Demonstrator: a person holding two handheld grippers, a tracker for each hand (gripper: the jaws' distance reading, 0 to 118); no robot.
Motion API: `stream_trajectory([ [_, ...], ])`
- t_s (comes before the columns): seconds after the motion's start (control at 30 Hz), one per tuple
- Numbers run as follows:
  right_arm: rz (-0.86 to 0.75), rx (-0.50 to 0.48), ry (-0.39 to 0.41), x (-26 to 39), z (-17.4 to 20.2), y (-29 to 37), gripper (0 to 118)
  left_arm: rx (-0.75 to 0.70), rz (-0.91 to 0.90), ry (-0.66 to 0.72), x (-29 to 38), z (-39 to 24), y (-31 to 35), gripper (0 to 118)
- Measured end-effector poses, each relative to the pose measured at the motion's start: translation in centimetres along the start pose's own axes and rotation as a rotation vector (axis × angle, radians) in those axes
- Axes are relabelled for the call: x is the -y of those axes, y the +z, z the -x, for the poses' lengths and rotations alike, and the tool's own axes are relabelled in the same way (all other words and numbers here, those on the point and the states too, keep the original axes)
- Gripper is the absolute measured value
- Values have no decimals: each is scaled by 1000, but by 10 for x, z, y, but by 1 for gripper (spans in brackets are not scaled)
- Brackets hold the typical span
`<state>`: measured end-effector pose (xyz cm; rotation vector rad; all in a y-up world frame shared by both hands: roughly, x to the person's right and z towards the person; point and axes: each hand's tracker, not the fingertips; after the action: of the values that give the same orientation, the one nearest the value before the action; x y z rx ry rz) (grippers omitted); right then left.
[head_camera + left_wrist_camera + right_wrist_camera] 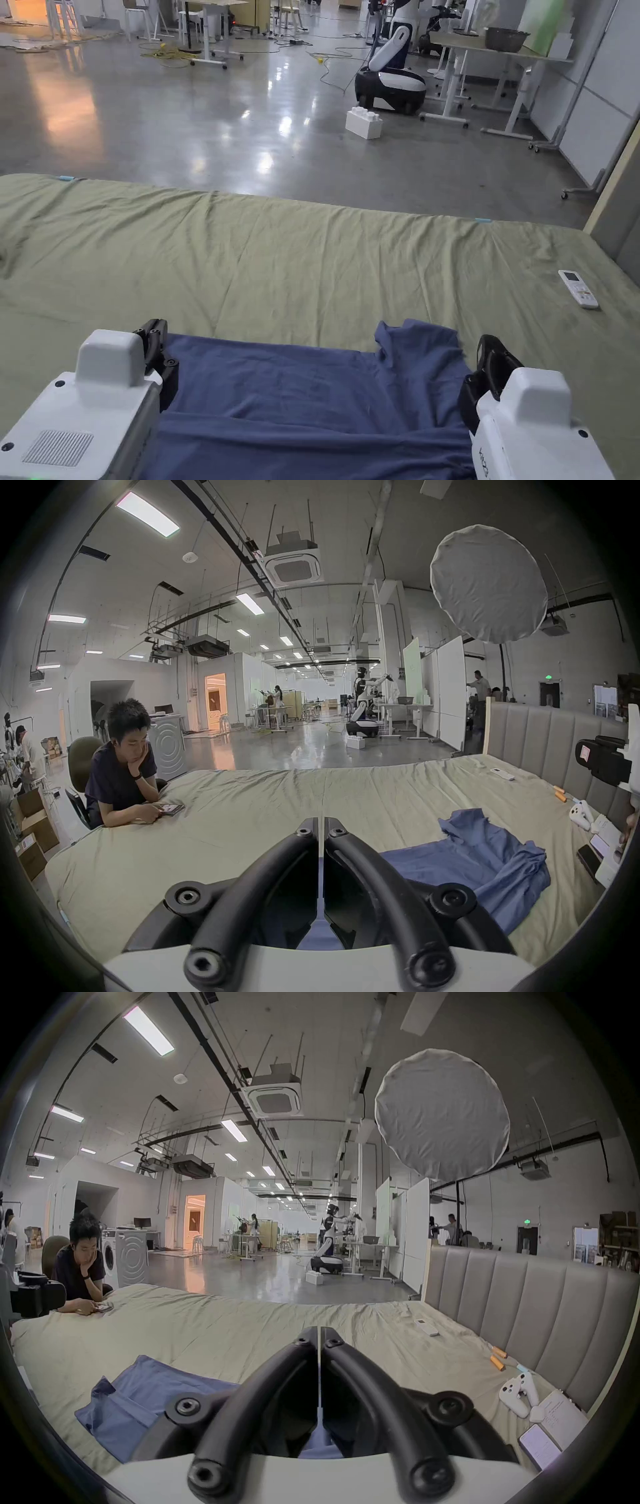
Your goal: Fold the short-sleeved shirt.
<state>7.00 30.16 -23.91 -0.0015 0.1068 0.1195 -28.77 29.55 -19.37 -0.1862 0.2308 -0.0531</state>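
A blue short-sleeved shirt (300, 400) lies spread on the olive-green bed sheet (281, 262) at the near edge, with one sleeve bunched toward the far right. At the shirt's left edge, my left gripper (156, 350) has its jaws together. My right gripper (490, 369) sits at the shirt's right edge, jaws together too. In the left gripper view the jaws (320, 821) meet, with blue cloth showing between them low down, and the shirt (485, 861) trails off to the right. In the right gripper view the jaws (319, 1329) meet on blue cloth, with the shirt (138, 1394) off to the left.
A white remote (578, 289) lies on the sheet at the right. A padded headboard (519, 1297) bounds that side, with a white game controller (519, 1397), a phone (540, 1445) and orange sticks (498, 1359) beside it. A person (121, 764) sits leaning on the bed's far left corner.
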Motion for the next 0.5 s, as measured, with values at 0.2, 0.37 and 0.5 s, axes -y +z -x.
stream_trajectory([
  [0.2, -20, -3, 38, -3, 5, 5, 0, -24, 39, 20, 9, 19, 0, 2],
  [0.37, 18, -12, 41, 3, 6, 1, 0, -33, 151, 22, 26, 46, -2, 2],
  [0.5, 66, -12, 43, 15, 2, -3, 0, -13, 377, 36, 48, 66, -12, 2],
])
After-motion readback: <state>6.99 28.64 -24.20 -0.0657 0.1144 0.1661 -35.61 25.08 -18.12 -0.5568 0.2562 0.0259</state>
